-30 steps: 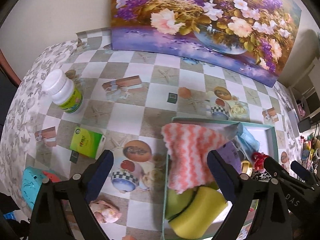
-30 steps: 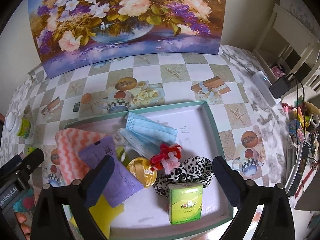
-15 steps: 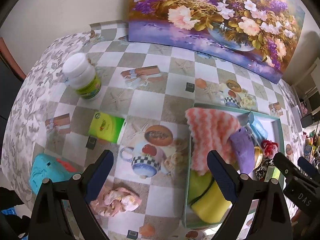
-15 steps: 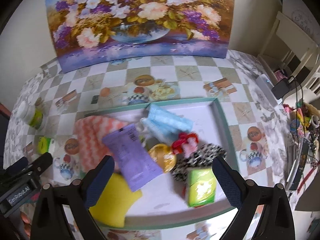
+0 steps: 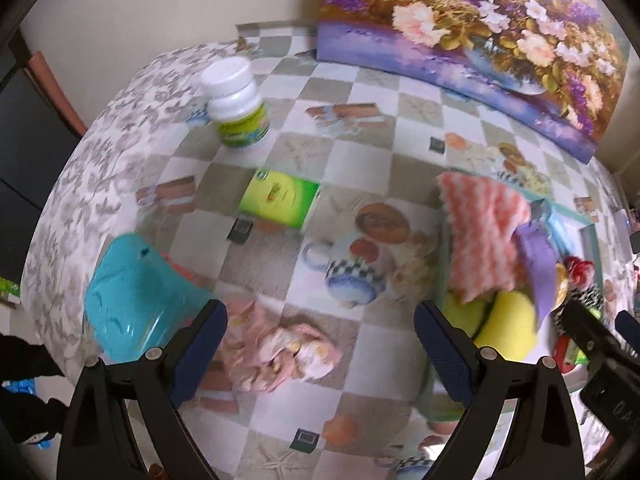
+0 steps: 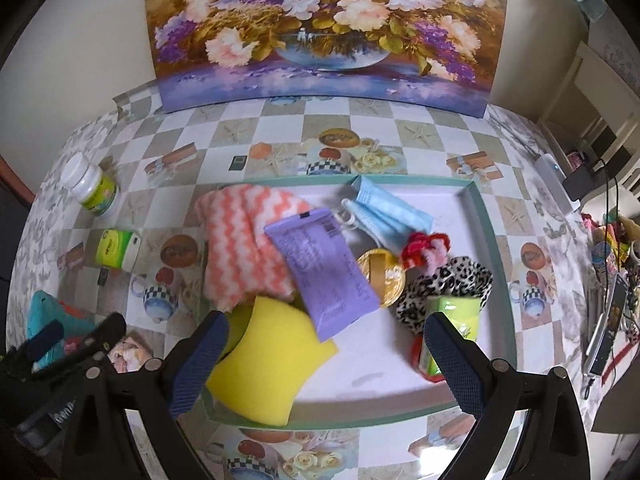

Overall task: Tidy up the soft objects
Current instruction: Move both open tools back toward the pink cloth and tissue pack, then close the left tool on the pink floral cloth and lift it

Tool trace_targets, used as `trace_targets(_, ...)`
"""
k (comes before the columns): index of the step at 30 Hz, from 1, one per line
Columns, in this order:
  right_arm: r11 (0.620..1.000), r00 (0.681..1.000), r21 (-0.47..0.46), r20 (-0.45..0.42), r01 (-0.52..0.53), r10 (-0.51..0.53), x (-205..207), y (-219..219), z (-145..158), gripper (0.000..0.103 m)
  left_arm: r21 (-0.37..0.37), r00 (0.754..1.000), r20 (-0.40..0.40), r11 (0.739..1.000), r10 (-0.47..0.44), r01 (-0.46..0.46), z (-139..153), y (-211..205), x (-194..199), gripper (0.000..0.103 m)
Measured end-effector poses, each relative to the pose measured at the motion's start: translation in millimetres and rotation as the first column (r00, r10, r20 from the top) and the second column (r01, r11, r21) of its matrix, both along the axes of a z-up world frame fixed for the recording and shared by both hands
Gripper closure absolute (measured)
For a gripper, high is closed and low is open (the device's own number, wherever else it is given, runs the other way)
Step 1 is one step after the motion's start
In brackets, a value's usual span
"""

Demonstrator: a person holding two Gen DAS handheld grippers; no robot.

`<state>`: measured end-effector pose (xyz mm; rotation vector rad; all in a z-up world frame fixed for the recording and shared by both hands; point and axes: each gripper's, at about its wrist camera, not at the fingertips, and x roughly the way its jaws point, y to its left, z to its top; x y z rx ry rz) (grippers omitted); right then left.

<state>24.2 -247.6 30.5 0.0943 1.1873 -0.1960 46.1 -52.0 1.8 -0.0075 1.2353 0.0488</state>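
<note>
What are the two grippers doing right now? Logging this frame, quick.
Left gripper: open, holding nothing, above the pink crumpled cloth.
Right gripper: open, holding nothing, over the tray.

Left wrist camera looks down over the surface (image 5: 360,80), low above the pink cloth (image 5: 280,350); right wrist camera looks down over the tray (image 6: 486,216). Both share the bottle (image 5: 236,108), tray and painting (image 6: 320,28).
</note>
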Motion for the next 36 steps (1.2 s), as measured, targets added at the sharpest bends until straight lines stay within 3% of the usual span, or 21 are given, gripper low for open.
trace_targets(9, 1.000, 0.999, -0.012, -0.044, -0.001, 0.001, -5.2, 9.5, -14.7, 0.003, 0.083, 0.996, -0.075, 0.996, 0.044, -0.038, -31.4, 10.0, -9.2, 0.008)
trace_targets(16, 0.999, 0.998, 0.037, -0.047, -0.026, 0.028, 3.7, 25.9, -23.0, 0.003, 0.097, 0.983, -0.150, 0.991, 0.109, -0.095, -56.5, 28.9, -5.9, 0.008)
trace_targets(25, 0.989, 0.995, 0.118, -0.049, -0.086, 0.093, 16.3, 63.2, -32.6, 0.003, 0.065, 0.961, -0.231, 0.988, 0.151, -0.140, -81.0, 45.4, -6.1, 0.008)
trace_targets(36, 0.990, 0.994, 0.105, -0.054, -0.090, 0.096, 20.1, 69.7, -34.5, 0.003, 0.026, 0.965, -0.224, 0.991, 0.135, -0.132, -87.5, 51.9, -1.9, 0.014)
